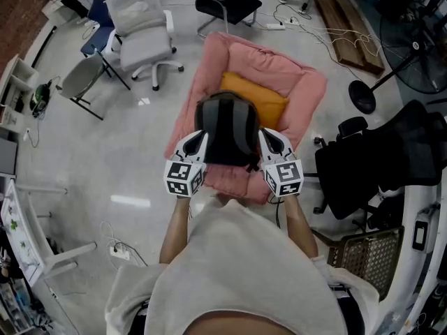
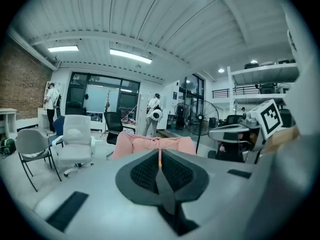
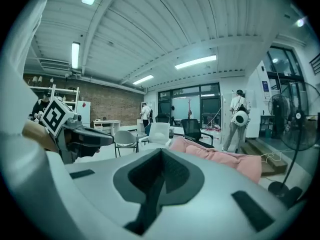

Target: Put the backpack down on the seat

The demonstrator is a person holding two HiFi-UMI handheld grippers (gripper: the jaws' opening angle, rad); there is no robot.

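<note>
A dark backpack [image 1: 227,130] hangs between my two grippers, over the front edge of the pink cushioned seat [image 1: 297,82]. An orange cushion [image 1: 255,98] lies on that seat. My left gripper [image 1: 198,139] is at the backpack's left side and my right gripper [image 1: 269,138] at its right. In the left gripper view the jaws [image 2: 159,156] are pressed together with a dark strap running down out of the seam. The right gripper [image 3: 161,156] shows the same. The pink seat [image 2: 150,145] [image 3: 222,156] lies ahead of both.
A white office chair [image 1: 143,37] and a grey folding chair [image 1: 84,77] stand to the left. A black chair [image 1: 230,2] stands behind the seat, another black chair [image 1: 391,152] at the right with a fan base [image 1: 363,96]. A woven basket [image 1: 363,253] is near my right. People stand far off.
</note>
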